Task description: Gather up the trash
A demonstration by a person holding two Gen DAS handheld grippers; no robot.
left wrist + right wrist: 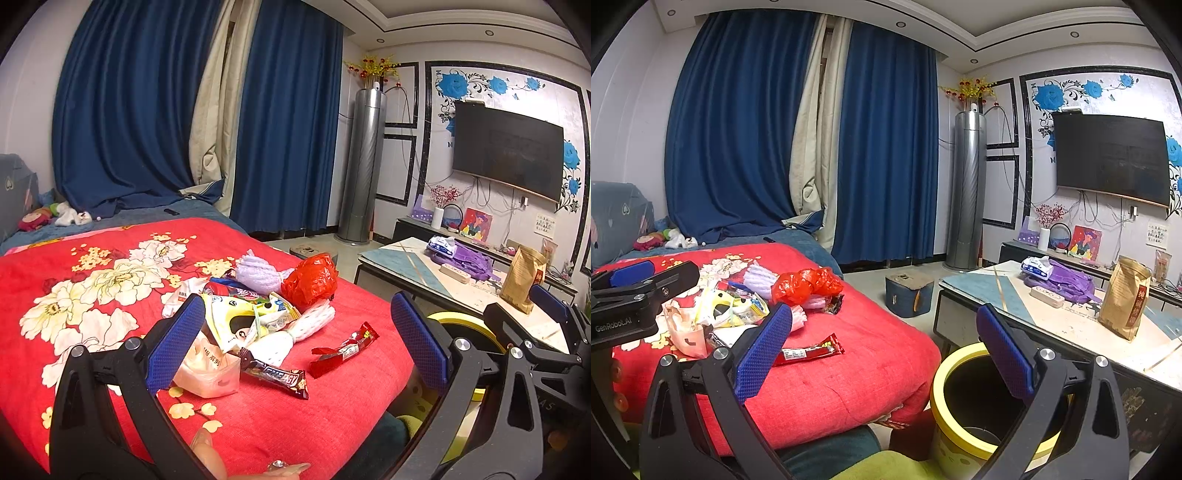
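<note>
A heap of trash lies on the red flowered blanket (pixel 110 280): a crumpled red plastic bag (pixel 310 278), white foam netting (pixel 314 325), a yellow snack packet (pixel 236 321), a dark candy bar wrapper (pixel 277 376) and a red wrapper (pixel 345 350). My left gripper (pixel 299 343) hovers open just above and in front of the heap, holding nothing. My right gripper (pixel 886 354) is open and empty over the bed's edge, its right finger above a yellow-rimmed bin (pixel 964 413) on the floor. The red wrapper (pixel 809 352) lies by its left finger.
A low coffee table (pixel 1052 325) at right carries a brown paper bag (pixel 1123 299), a purple bag (pixel 1067 282) and a tissue pack. A small blue stool (pixel 908 295) stands on the floor between bed and table. Blue curtains, a tower air conditioner and a wall TV lie beyond.
</note>
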